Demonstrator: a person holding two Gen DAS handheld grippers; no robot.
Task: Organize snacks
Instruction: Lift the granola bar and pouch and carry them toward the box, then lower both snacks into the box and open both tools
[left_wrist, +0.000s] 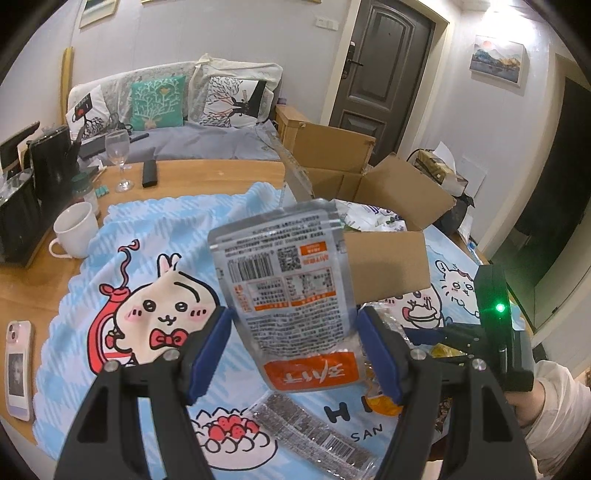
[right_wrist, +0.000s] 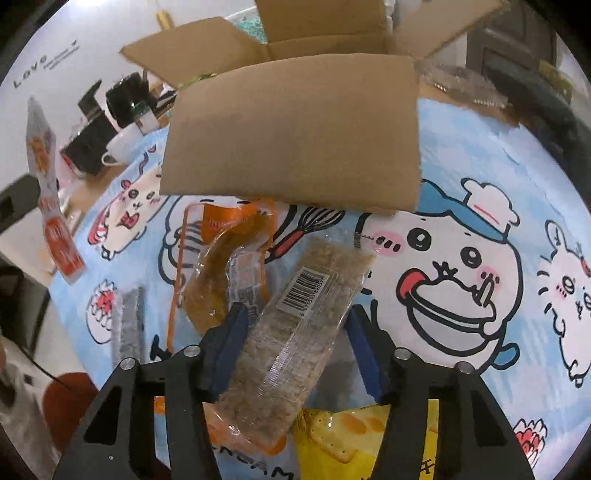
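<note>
My left gripper is shut on a silver pouch with an orange label, held up above the cartoon tablecloth. The same pouch hangs at the left edge of the right wrist view. My right gripper points down at a clear-wrapped grain bar with a barcode. The bar lies slanted between the blue pads, which press its wrapper on both sides. An open cardboard box stands just beyond, its front flap leaning toward me.
An orange-edged packet, a yellow cracker bag and a dark seed bar lie on the cloth. A white mug, a wine glass and a phone sit to the left.
</note>
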